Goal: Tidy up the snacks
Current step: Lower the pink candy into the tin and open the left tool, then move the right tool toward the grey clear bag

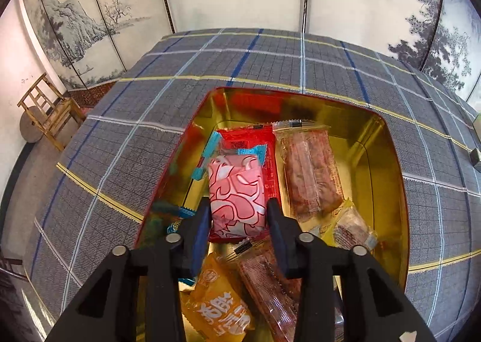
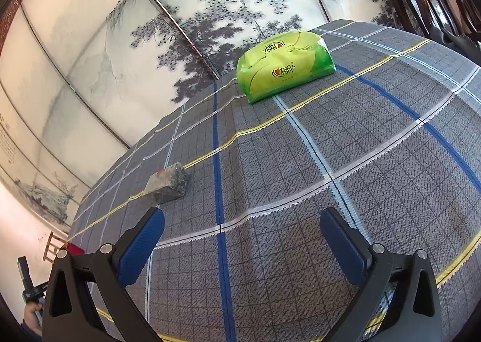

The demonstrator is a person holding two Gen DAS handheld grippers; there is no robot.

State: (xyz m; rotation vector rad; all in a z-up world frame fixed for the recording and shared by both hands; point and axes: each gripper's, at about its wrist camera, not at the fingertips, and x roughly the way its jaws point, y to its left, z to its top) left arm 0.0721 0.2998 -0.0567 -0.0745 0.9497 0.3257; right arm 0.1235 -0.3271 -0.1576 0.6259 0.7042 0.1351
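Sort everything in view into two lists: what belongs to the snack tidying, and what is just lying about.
Part of the job:
gold tin
pink snack packet between the left gripper fingers
orange packet
clear-wrapped bars
small dark packet on the cloth
right gripper, empty

Lying about:
green tissue pack
wooden chair

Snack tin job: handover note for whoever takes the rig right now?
Left tool: over the tin, jaws partly open around the pink packet. Pads look just clear of it, so treat it as released.
Right tool: wide open, empty, above bare tablecloth.
In the tin: the pink packet on a red packet, two clear-wrapped bars, an orange packet, a small yellow-edged packet, blue-wrapped candies.
Still out: a small dark packet on the cloth, ahead and left of the right tool. The green tissue pack further back is no snack.
Left: withdraw the left tool, tin the dark packet.
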